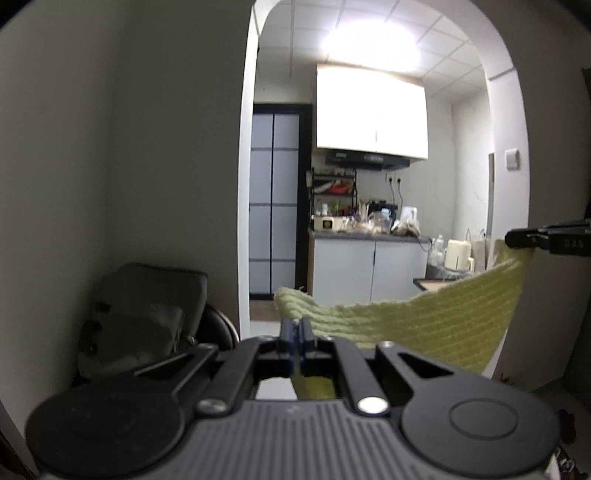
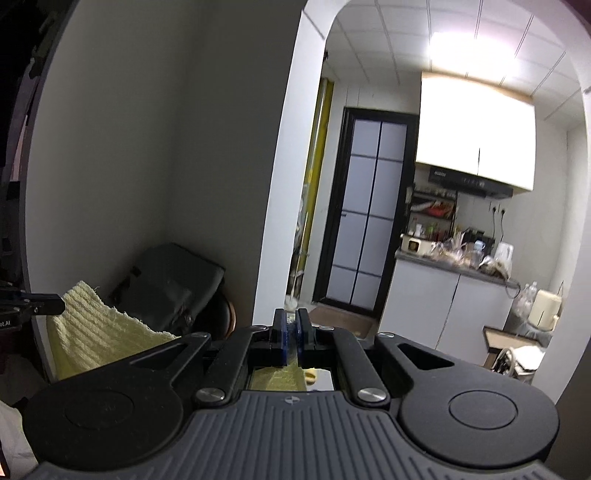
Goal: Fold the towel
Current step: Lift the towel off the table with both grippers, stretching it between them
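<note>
Two grippers, left gripper and right gripper, pinch the towel at its corners, jaws closed; soft, light cloth sags between.

Arched doorway into lit kitchen: white cabinets, cluttered worktop, dark-framed door; grey wall, dark bag.
</note>
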The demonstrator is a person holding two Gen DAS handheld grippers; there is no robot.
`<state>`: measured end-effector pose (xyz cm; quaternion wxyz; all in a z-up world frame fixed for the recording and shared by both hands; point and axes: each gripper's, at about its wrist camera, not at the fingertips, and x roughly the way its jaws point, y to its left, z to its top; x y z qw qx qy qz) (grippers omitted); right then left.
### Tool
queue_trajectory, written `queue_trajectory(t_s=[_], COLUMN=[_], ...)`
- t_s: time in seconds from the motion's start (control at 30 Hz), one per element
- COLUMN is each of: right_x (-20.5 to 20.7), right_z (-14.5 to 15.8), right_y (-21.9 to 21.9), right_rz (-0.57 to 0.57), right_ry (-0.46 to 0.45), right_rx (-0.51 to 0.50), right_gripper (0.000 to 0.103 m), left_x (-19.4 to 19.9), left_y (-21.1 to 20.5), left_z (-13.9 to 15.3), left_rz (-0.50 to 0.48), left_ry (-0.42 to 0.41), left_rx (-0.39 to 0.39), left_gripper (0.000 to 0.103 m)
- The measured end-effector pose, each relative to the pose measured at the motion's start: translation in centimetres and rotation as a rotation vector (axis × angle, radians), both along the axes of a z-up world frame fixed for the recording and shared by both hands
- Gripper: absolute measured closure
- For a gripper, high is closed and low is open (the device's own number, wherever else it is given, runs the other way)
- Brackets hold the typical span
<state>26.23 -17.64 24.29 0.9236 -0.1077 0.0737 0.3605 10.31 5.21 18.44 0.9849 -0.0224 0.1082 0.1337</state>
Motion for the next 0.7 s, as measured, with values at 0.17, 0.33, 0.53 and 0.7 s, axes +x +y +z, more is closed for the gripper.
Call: queue_trajectory(t_s=[0.17, 0.33, 0.53, 0.7], right_x=[-2.7, -5.5, -9.7, -11.7], right_z=[1.9, 3.5, 4.5, 4.4], right_y=[-1.1, -2.3, -4.5, -6.0], right_rz=[-0.009, -0.013, 0.001, 0.001], right_ry=[-0.021, -0.034, -0.06, -0.056], right_rx=[0.016, 0.039, 0.054, 0.054], right_gripper=[0.098, 0.098, 0.098, 0.098], left_x=[-2.7, -5.3, -9.0, -10.8], left_y=[-1.4, -2.7, -4.6, -5.8], left_z=[2.5, 4.3, 6.1, 6.1], left_rz=[0.002, -0.002, -0.014, -0.04], left_ry=[-0.051, -0.089, -0.134, -0.13], left_rx=[0.03, 0.048, 0.082, 0.092], left_gripper=[0.1, 0.1, 0.1, 0.1])
